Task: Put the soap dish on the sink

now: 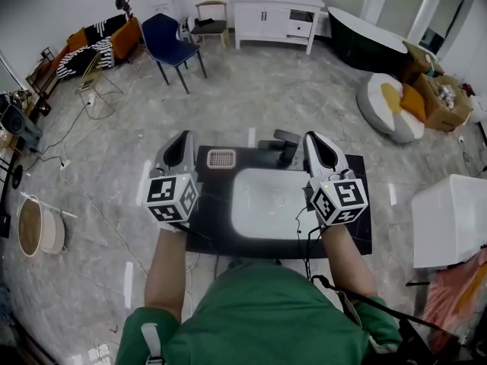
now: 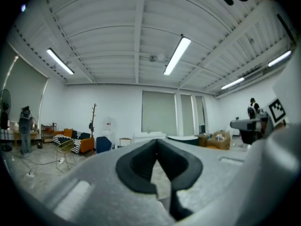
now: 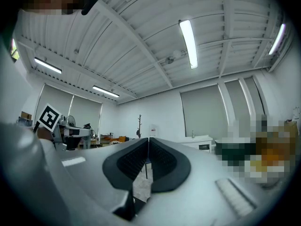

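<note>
Sitting behind sink (image 1: 259,211): soap dish (image 1: 221,158) left, faucet (image 1: 285,144) right.

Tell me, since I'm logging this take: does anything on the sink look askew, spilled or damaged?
Nothing stands out. The small pale grated soap dish lies flat and square at the far left corner of the black countertop, beside the upright black tap and white basin; nothing spilled.

Soap dish (image 1: 221,158) left of faucet (image 1: 287,144), behind basin (image 1: 262,204)

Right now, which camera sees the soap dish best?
The head view: the soap dish lies on the black sink top near the basin. Both gripper views face the room and miss it.
</note>
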`<state>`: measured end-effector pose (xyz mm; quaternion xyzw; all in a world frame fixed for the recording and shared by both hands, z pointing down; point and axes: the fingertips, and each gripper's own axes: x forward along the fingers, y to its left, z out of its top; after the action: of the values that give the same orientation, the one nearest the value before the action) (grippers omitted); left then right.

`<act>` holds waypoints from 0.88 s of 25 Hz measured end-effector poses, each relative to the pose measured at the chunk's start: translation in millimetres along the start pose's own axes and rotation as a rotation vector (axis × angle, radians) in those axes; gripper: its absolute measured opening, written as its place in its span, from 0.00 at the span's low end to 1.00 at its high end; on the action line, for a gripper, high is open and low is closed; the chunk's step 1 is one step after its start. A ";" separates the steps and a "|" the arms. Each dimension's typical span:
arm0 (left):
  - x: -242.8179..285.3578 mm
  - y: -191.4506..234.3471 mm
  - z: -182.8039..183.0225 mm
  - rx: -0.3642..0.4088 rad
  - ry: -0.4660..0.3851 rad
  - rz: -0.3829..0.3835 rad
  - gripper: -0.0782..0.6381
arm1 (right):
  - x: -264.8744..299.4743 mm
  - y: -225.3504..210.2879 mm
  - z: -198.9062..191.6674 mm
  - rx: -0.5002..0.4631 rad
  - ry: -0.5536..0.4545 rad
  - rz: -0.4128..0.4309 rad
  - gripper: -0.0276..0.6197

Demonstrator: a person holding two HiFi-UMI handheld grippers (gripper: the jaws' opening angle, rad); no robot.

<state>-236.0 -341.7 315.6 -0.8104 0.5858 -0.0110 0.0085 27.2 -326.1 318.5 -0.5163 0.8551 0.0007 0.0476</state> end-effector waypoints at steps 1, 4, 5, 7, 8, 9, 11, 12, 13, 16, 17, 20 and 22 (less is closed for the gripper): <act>0.1 -0.7 -0.6 -0.004 0.001 -0.001 0.11 | -0.3 -0.3 -0.4 0.000 0.001 0.000 0.05; 0.8 -2.6 -1.1 -0.020 -0.003 -0.007 0.11 | -0.5 -1.9 -1.1 0.003 0.002 -0.001 0.05; 0.8 -3.0 -1.3 -0.024 -0.004 -0.009 0.11 | -0.4 -2.1 -1.3 0.004 0.002 -0.001 0.05; -0.4 -3.4 -1.7 -0.026 -0.004 -0.010 0.11 | -0.6 -1.7 -1.4 0.005 0.002 0.001 0.05; -1.3 -3.5 -1.9 -0.026 -0.004 -0.010 0.11 | -0.9 -1.2 -1.2 0.005 0.003 0.002 0.05; -2.2 -3.5 -2.4 -0.027 -0.003 -0.009 0.11 | -1.1 -0.7 -1.1 0.004 0.003 0.003 0.05; -3.1 -3.3 -4.4 -0.028 -0.001 -0.006 0.11 | -1.3 -0.3 -1.5 0.003 0.002 0.005 0.05; -3.1 -3.1 -5.9 -0.029 0.001 -0.005 0.11 | -1.0 -0.2 -1.7 0.003 0.000 0.006 0.05; -2.9 -3.0 -7.5 -0.030 0.004 -0.004 0.11 | -0.7 -0.2 -1.6 0.002 -0.004 0.007 0.05; -2.0 -3.5 -12.0 -0.032 0.013 -0.001 0.11 | 0.2 -0.6 -1.8 -0.001 -0.006 0.012 0.05; -1.6 -3.4 -13.1 -0.032 0.015 0.001 0.11 | 0.8 -1.0 -2.5 0.001 -0.005 0.014 0.05; 0.7 -3.0 -16.3 -0.031 0.016 0.004 0.11 | 2.8 -3.1 -6.6 0.006 -0.002 0.016 0.05; 2.5 -3.0 -16.9 -0.029 0.016 0.007 0.11 | 3.3 -4.7 -8.3 0.009 -0.003 0.017 0.05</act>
<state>-232.9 -343.2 332.6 -0.8083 0.5886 -0.0088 -0.0079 29.1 -331.6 326.7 -0.5090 0.8593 -0.0020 0.0515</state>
